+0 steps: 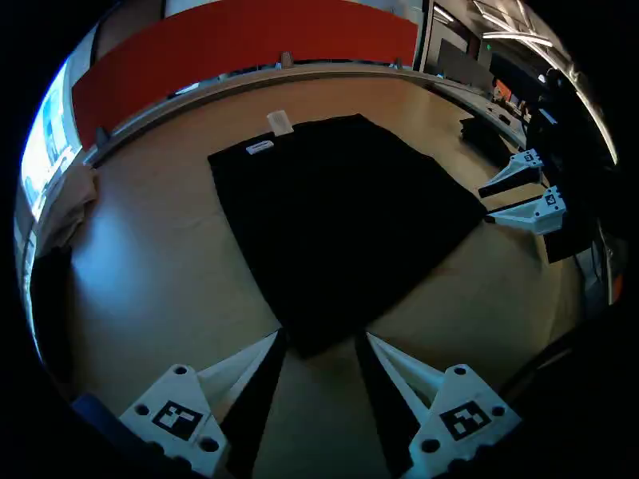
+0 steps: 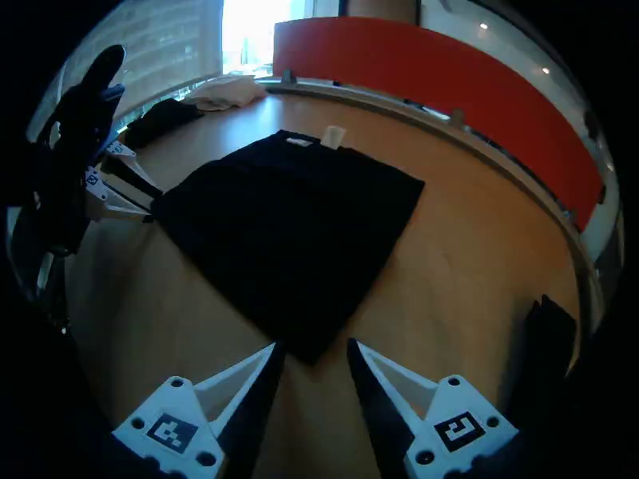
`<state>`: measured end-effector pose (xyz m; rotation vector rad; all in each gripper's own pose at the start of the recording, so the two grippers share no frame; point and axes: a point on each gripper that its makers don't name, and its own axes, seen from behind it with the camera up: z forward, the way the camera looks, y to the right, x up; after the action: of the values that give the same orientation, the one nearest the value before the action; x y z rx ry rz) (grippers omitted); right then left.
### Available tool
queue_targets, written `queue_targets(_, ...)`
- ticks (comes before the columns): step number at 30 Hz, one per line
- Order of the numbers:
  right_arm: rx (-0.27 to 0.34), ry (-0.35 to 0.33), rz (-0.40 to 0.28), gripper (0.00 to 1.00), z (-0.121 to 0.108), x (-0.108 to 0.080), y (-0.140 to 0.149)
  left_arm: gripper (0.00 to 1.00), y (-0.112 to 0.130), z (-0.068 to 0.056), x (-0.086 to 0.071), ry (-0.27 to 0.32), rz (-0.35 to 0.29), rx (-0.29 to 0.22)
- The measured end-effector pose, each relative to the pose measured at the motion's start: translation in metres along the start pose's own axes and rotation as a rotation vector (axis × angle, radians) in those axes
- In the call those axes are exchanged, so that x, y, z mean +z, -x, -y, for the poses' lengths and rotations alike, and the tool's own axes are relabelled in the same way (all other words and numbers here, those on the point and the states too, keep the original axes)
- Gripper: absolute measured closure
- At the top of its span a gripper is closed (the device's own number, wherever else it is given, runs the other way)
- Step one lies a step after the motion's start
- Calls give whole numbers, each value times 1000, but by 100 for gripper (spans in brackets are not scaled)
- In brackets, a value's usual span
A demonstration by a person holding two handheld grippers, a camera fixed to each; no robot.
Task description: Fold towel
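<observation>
A black towel (image 1: 335,215) (image 2: 295,231) lies spread flat on the wooden table (image 1: 160,263) (image 2: 463,263). My left gripper (image 1: 323,335) is open, and the towel's near corner lies just between its fingertips. In the right gripper view this same gripper (image 2: 128,195) sits at the towel's left corner, held by a dark-gloved hand (image 2: 76,152). My right gripper (image 2: 313,345) is also open, its fingertips on either side of another towel corner. In the left gripper view it (image 1: 499,201) stands open at the towel's right corner.
A small white object (image 1: 279,121) (image 2: 333,136) sits by the towel's far edge. A beige cloth (image 1: 68,199) (image 2: 224,92) and a dark cloth (image 2: 164,116) lie near the table's rim. Another dark item (image 1: 487,128) (image 2: 551,327) rests off to the side. An orange panel (image 1: 240,40) backs the table.
</observation>
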<state>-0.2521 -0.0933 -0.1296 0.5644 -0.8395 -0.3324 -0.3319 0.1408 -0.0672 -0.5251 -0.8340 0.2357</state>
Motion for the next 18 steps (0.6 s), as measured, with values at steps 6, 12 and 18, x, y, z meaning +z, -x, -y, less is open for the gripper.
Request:
queue_targets(6,12,-13,6,56,3,1,3,41,0,0,0,-1,6,0)
queue_targets(12,13,-28,8,75,7,1,3,43,1,0,0,0,12,-2)
queue_targets(18,15,-25,10,84,6,2,2,52,2,3,-2,-3,25,-8)
